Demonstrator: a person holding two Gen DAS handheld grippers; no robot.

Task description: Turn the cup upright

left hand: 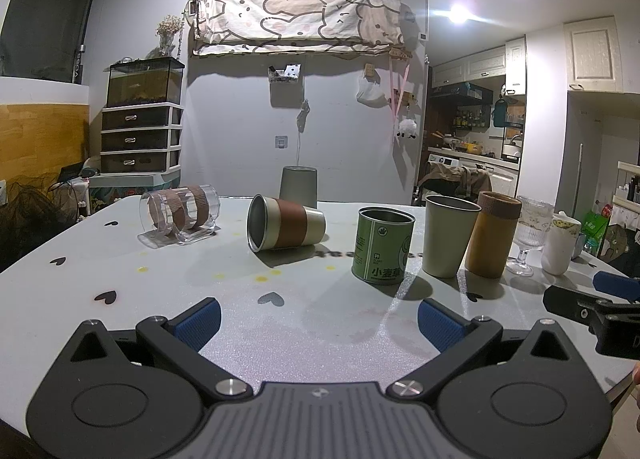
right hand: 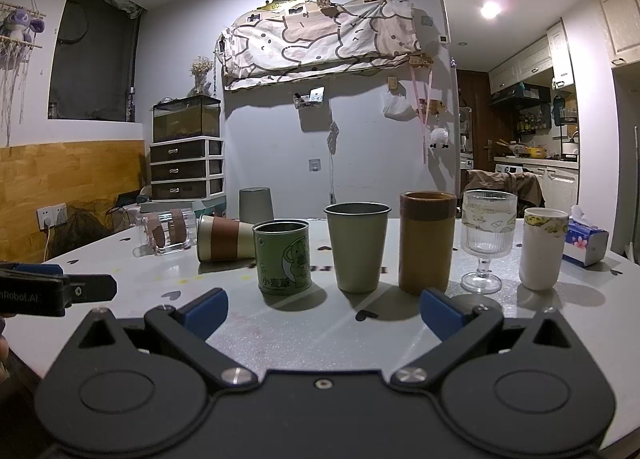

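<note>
A metal cup with a brown sleeve (left hand: 285, 227) lies on its side on the white table (left hand: 160, 283), mouth toward me and to the left; it also shows in the right wrist view (right hand: 226, 237). A clear glass mug with brown bands (left hand: 180, 210) lies on its side further left. A grey cup (left hand: 299, 185) stands upside down at the far edge. My left gripper (left hand: 318, 321) is open and empty, low over the table in front of the lying cup. My right gripper (right hand: 324, 315) is open and empty, in front of the upright cups.
A row stands upright at the right: green tin (right hand: 283, 262), grey-green metal cup (right hand: 357, 245), tall brown tumbler (right hand: 427, 241), ribbed stemmed glass (right hand: 485, 239), white cup (right hand: 542, 247). A tissue box (right hand: 586, 243) lies at the far right. The right gripper's finger shows at the right edge of the left wrist view (left hand: 592, 307).
</note>
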